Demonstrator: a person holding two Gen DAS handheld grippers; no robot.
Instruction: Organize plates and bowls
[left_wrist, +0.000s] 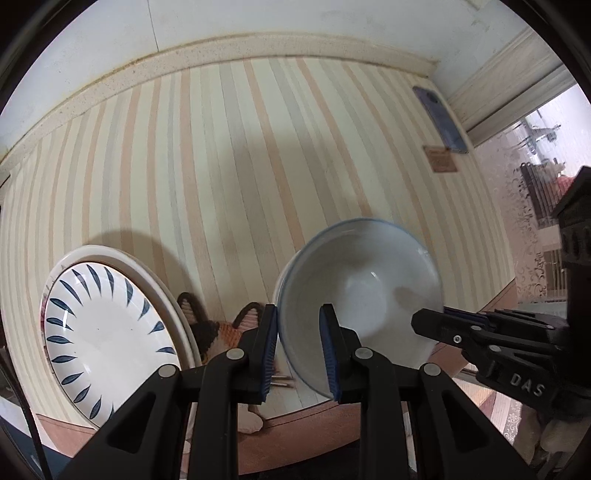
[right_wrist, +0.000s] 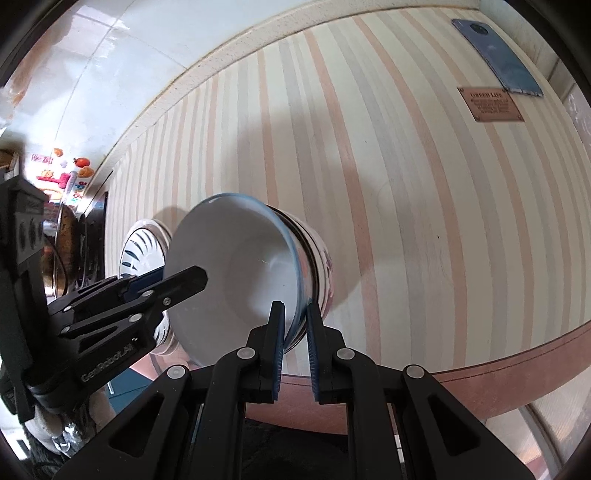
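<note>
A white bowl with a blue rim (left_wrist: 364, 291) is held between both grippers above the striped tablecloth. My left gripper (left_wrist: 300, 350) straddles its left rim, one finger inside and one outside, with a gap at the outer pad. My right gripper (right_wrist: 295, 343) is shut on the bowl's (right_wrist: 236, 273) near rim. The bowl sits nested on other bowls (right_wrist: 319, 258). A white plate with blue leaf marks (left_wrist: 107, 332) lies on a larger white plate to the left. It also shows in the right wrist view (right_wrist: 142, 247).
A blue phone (left_wrist: 441, 120) and a small brown label (left_wrist: 440, 158) lie at the table's far right. A patterned mat with dark loops (left_wrist: 221, 328) lies between plate and bowl. The table's brown edge (right_wrist: 498, 365) runs close to me.
</note>
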